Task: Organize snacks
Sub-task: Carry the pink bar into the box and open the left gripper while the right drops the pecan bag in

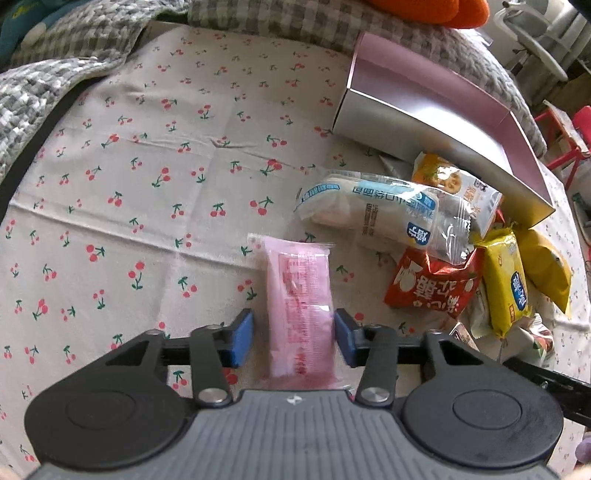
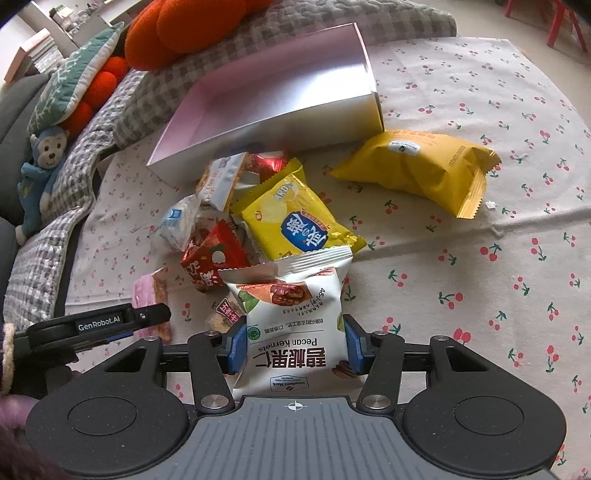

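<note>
My left gripper (image 1: pixel 294 338) straddles a pink snack packet (image 1: pixel 300 306) on the cherry-print cloth; its right pad touches the packet and a small gap shows at the left pad. My right gripper (image 2: pixel 294 345) is shut on a white pecan kernels packet (image 2: pixel 291 317). A pile of snacks lies beyond: a yellow packet (image 2: pixel 299 218), a red packet (image 2: pixel 212 258), a white-blue bread pack (image 1: pixel 384 210) and a large yellow bag (image 2: pixel 417 170). The open pink-lined silver box (image 2: pixel 277 107) stands behind the pile; it also shows in the left wrist view (image 1: pixel 436 114).
The cherry-print cloth (image 1: pixel 147 184) covers the surface. A grey checked blanket (image 2: pixel 48 229), orange cushions (image 2: pixel 192 29) and a blue monkey toy (image 2: pixel 40 173) lie at the back left. The left gripper's body (image 2: pixel 96 325) shows in the right wrist view.
</note>
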Available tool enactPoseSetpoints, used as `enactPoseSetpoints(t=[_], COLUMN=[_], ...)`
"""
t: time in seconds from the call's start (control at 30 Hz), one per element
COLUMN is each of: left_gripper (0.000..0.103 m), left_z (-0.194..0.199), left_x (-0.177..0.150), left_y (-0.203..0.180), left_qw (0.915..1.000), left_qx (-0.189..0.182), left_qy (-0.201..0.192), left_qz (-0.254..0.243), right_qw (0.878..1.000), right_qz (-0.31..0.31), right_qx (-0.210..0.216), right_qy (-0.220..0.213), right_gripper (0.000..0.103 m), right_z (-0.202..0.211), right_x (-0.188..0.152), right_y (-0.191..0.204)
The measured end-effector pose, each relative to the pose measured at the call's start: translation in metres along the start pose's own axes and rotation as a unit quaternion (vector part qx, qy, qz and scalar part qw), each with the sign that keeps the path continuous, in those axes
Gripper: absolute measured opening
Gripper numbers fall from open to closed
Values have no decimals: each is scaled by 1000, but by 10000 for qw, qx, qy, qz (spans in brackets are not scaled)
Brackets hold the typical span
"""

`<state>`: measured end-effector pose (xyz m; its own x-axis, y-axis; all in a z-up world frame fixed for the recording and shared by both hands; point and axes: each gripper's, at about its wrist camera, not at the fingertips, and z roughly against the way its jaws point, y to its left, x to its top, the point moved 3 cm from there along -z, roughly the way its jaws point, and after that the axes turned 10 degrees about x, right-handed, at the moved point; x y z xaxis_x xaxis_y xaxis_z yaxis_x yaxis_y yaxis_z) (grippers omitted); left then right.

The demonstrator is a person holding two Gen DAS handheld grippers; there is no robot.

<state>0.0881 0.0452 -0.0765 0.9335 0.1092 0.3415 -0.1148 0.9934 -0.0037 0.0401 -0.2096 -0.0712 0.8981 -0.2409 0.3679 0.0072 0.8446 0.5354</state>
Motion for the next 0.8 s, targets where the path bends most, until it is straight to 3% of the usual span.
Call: enactPoseSetpoints(t=[0.03,0.13,0.8], left_gripper=[32,30,29], left_z=[1,4,24], left_x=[0,1,8], left_y=[0,3,5], left_qw=[10000,9999,9976], left_qx=[7,-58,-427], left_qy=[-22,-64,-415], left_qz=[7,107,341], right_qw=[10000,10000,9997], right_qz=[-8,-7,-81], right_qx=[-9,-28,30], right_qy=[1,-4,-212], right_gripper=[51,51,51], right_z=[0,-1,10], right_x=[0,0,6], right_y=[0,1,-1])
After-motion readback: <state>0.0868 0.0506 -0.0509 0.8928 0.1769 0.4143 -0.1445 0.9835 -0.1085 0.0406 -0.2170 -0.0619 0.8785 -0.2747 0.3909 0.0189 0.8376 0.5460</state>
